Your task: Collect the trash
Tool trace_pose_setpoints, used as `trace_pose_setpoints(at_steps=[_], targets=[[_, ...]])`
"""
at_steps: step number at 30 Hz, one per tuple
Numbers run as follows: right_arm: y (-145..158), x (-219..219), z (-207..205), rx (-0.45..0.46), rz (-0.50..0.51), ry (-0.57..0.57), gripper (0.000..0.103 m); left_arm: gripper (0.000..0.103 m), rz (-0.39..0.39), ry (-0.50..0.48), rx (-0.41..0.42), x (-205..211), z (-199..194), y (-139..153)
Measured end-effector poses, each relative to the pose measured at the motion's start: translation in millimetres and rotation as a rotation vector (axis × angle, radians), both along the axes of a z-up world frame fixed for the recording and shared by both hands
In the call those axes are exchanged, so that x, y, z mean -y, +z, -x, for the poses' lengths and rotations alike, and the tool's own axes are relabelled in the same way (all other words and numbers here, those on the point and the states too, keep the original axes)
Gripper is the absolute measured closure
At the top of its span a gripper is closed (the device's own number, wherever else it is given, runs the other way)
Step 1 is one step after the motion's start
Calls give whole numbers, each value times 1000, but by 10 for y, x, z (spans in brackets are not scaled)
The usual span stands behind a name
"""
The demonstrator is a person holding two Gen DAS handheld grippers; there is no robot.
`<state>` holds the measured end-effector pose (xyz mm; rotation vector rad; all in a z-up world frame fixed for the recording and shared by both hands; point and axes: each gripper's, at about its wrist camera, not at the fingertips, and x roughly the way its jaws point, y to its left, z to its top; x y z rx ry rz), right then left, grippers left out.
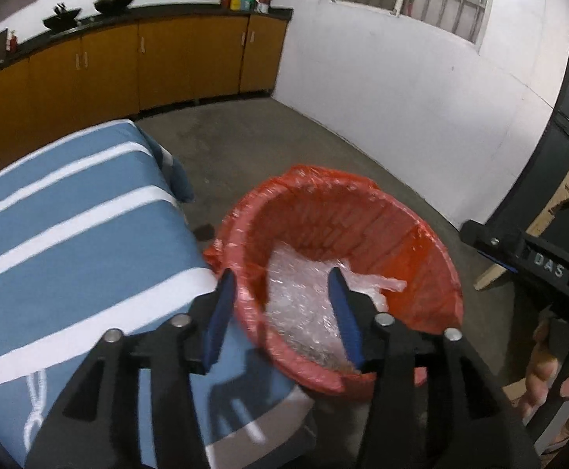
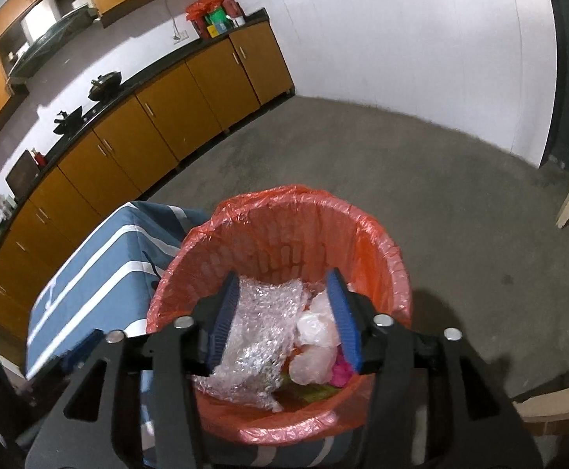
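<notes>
A bin lined with a red plastic bag (image 1: 382, 226) stands on the floor beside the bed; it also shows in the right wrist view (image 2: 307, 230). Inside lie bubble wrap (image 1: 304, 305) (image 2: 257, 332), clear plastic bags (image 2: 315, 328) and a pink scrap (image 2: 343, 371). My left gripper (image 1: 282, 312) is open and empty, above the bin's near left rim. My right gripper (image 2: 284, 312) is open and empty, directly over the bin's contents. The right gripper's body and the hand holding it show at the right edge of the left wrist view (image 1: 546, 273).
A bed with a blue and white striped cover (image 1: 69, 242) (image 2: 100, 273) lies left of the bin. Orange cabinets with a black counter (image 1: 128, 66) (image 2: 147, 129) line the far wall. Bare concrete floor (image 2: 460, 215) spreads right of the bin. A wooden board (image 1: 558, 211) leans at right.
</notes>
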<state>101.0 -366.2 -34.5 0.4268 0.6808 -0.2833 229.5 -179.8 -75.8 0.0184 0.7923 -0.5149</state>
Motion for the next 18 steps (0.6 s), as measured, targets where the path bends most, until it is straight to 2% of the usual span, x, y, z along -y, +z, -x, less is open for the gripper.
trace_pose_setpoints(at_steps=[3,6,11,18], targets=[[117,-127,129,39,84,8,24,39,-2,33,64,-183,126,118],[226,-270,237,77,156,19,11,27,-12,62,137,-358,277,240],[373,-511,407,142,277,22,5,11,-32,117,248,-649,550,434],[486,-833,591,195,377,38,2,4,-58,199,344,-1012,896,602]])
